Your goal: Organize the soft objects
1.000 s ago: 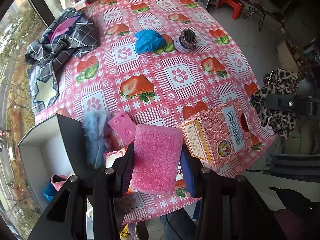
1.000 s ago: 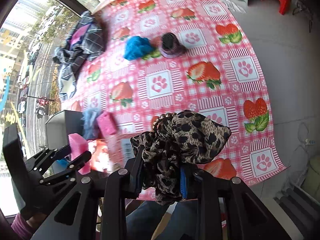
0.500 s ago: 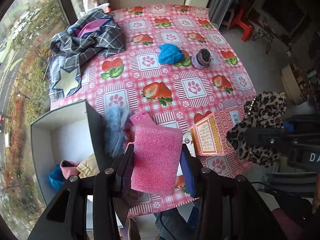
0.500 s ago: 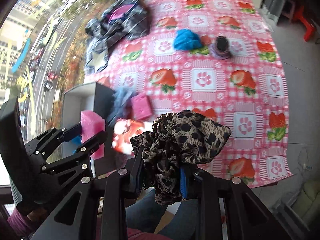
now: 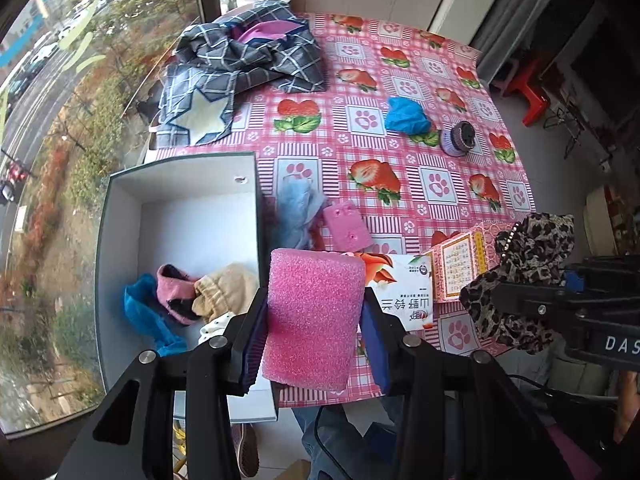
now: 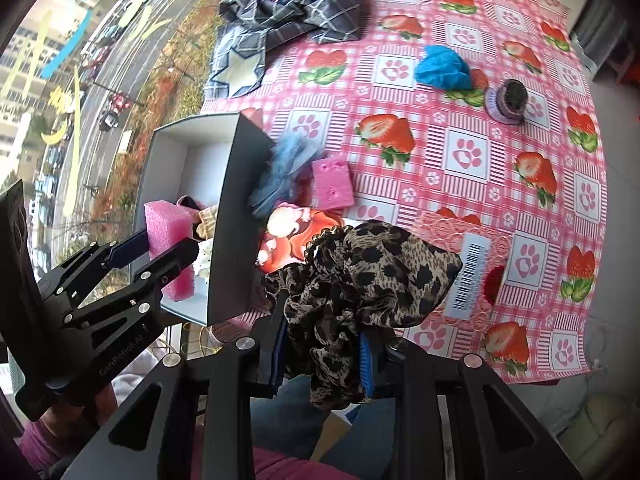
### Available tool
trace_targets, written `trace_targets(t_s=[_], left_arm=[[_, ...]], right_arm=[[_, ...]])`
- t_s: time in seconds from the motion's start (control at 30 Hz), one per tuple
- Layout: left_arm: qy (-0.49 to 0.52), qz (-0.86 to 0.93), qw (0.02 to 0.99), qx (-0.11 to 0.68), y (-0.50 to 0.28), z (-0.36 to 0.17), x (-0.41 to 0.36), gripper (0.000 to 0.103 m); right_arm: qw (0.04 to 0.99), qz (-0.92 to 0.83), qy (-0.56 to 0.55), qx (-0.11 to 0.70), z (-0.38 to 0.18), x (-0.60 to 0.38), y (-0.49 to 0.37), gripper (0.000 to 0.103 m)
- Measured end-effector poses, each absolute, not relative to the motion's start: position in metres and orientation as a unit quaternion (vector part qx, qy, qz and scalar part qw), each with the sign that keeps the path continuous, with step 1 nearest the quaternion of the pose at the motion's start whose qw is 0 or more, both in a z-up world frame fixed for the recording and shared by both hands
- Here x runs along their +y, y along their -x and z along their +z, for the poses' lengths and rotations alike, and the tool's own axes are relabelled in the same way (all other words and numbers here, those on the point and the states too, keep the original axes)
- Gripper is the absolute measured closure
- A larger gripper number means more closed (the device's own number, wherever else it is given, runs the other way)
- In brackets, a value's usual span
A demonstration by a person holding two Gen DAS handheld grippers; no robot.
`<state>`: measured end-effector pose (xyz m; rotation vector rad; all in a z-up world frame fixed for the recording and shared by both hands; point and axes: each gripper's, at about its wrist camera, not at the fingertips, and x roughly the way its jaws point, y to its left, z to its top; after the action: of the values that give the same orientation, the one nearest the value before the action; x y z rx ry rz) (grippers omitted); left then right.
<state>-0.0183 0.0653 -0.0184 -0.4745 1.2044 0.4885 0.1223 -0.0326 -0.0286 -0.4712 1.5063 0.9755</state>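
My left gripper (image 5: 316, 320) is shut on a pink sponge (image 5: 314, 316), held above the near right edge of a grey open box (image 5: 120, 184); it also shows in the right wrist view (image 6: 168, 248) over the box (image 6: 236, 200). The box holds several soft pieces (image 5: 192, 300). My right gripper (image 6: 324, 344) is shut on a leopard-print scrunchie (image 6: 360, 272), held above the table's near edge; the scrunchie shows at the right of the left wrist view (image 5: 520, 280).
On the strawberry tablecloth (image 5: 400, 152) lie a plaid cloth (image 5: 240, 64), a blue cloth ball (image 5: 408, 114), a purple knitted piece (image 5: 458, 138), a blue fluffy piece (image 5: 298, 212), a small pink sponge (image 5: 346, 226) and two cartons (image 5: 460, 270) near the front edge.
Both grippers have risen and shifted left with their loads. The left gripper with the sponge now hangs over the box's edge, and the box interior has come into view.
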Motion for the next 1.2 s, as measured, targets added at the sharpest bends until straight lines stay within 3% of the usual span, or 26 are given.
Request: trace_targets(t_s=[1.2], left_arm=[[0.252,0.258,0.753,0.55,0.058,-0.023,0.086,0.056]], right_arm=[[0.569,0.442,0.245,0.649,-0.037,-0.001,-0.091,0.073]])
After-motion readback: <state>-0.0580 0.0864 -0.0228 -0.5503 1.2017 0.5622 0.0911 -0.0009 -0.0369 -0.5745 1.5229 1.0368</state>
